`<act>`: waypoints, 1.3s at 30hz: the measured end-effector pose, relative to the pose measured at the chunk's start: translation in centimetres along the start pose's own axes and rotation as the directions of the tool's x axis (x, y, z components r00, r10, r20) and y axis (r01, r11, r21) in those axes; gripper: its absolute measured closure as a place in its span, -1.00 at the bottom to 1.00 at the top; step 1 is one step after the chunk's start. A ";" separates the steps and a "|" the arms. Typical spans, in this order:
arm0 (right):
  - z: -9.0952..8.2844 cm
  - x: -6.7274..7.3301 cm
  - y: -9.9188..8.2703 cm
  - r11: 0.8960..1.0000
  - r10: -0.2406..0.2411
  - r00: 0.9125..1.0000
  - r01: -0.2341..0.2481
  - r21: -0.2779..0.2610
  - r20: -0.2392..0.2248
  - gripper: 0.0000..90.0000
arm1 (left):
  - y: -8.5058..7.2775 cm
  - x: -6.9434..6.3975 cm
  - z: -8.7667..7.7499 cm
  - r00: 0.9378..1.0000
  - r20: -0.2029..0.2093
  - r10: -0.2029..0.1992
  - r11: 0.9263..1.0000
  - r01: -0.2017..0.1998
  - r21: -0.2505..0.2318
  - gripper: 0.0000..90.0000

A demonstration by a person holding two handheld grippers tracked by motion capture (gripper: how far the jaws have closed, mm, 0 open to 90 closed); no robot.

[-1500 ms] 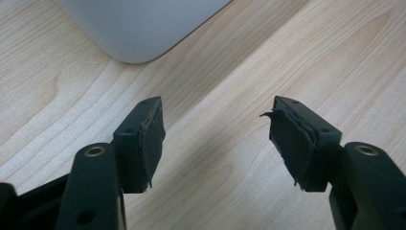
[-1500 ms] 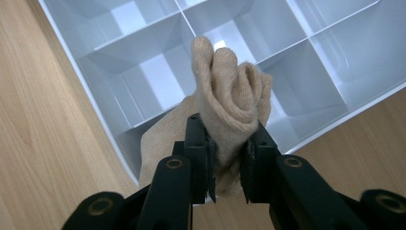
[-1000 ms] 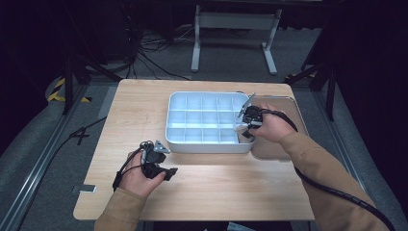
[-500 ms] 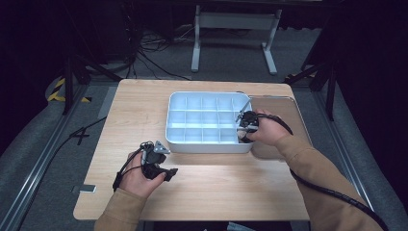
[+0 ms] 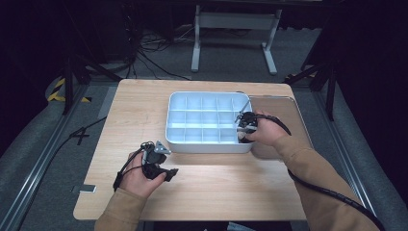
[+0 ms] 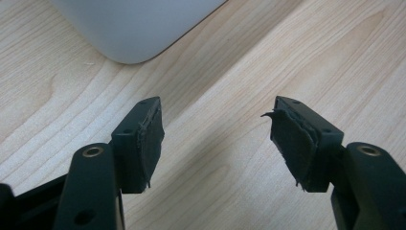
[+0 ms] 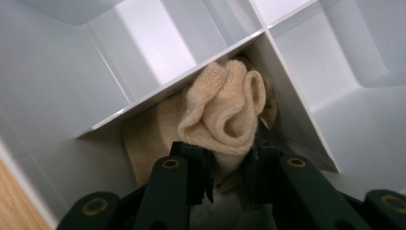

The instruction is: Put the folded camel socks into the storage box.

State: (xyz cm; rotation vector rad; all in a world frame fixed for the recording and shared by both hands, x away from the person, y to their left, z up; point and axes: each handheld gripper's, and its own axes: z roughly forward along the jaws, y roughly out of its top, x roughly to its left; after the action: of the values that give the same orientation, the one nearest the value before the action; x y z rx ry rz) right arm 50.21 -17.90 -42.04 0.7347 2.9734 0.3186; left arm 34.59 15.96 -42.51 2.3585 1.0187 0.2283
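Bright overhead light falls on the table (image 5: 216,192) amid dark surroundings; close views are soft, with deep shadow.

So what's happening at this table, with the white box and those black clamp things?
A person holds a two-jaw gripper in each hand. The right gripper is down in a near corner compartment of the white divided tray, its jaws pinched on a bunched cream knitted cloth. The left gripper sits open over the bare wooden table, just in front of the tray's corner, holding nothing.
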 end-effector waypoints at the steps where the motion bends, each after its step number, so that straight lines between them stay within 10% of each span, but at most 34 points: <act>1: 0.0 0.0 0.0 1.000 -0.002 1.000 0.002 -0.002 0.000 0.60 | 0.0 0.0 0.0 1.000 -0.002 -0.001 1.000 0.001 -0.002 -0.19; 12: -1.5 0.2 0.0 0.999 0.018 1.000 -0.018 -0.038 -0.012 0.23 | 0.1 0.0 0.1 1.000 0.003 0.000 1.000 0.000 0.002 -0.19; 23: -5.7 0.6 -0.6 0.982 0.020 1.000 -0.019 -0.188 0.003 0.22 | 0.0 -0.1 -0.1 1.000 -0.002 -0.009 1.000 0.009 -0.006 -0.19; 39: -10.8 2.8 -5.1 0.916 0.046 0.999 -0.042 -0.399 0.001 0.15 | -0.8 0.0 -0.9 1.000 -0.023 -0.021 1.000 0.021 -0.007 -0.19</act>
State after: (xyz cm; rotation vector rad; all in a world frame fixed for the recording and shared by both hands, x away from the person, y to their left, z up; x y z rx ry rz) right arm 44.21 -23.04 -32.61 0.7445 2.7434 0.8878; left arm 33.82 16.78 -42.23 2.3433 1.0518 0.2513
